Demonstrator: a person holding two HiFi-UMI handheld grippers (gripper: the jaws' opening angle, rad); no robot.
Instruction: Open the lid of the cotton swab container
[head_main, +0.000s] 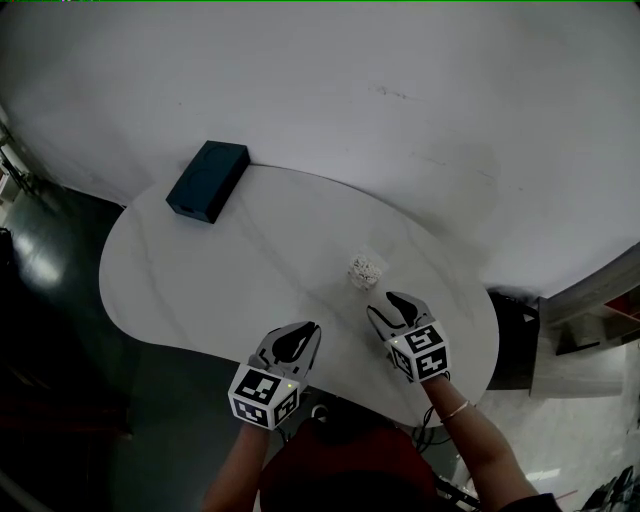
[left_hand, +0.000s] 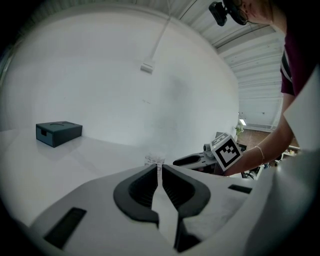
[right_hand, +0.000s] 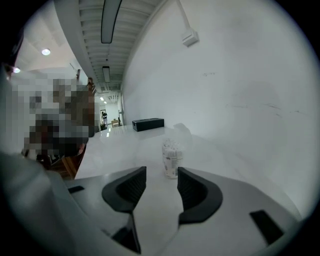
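Note:
The cotton swab container (head_main: 367, 268) is a small clear tub packed with white swabs, and it stands upright on the white table (head_main: 250, 260). My right gripper (head_main: 387, 303) is just short of it on the near side. In the right gripper view the container (right_hand: 171, 159) stands a little beyond the open jaws of that gripper (right_hand: 162, 172), with nothing between them. My left gripper (head_main: 303, 332) hovers to the left and nearer to me, jaws shut and empty. In the left gripper view the container (left_hand: 154, 160) shows just past the left gripper (left_hand: 159, 169), with the right gripper (left_hand: 192, 161) beside it.
A dark blue box (head_main: 207, 180) lies at the table's far left edge, also seen as the box (left_hand: 58, 133) and the box (right_hand: 148, 124). A white wall rises behind the table. The rounded front edge of the table runs just below both grippers.

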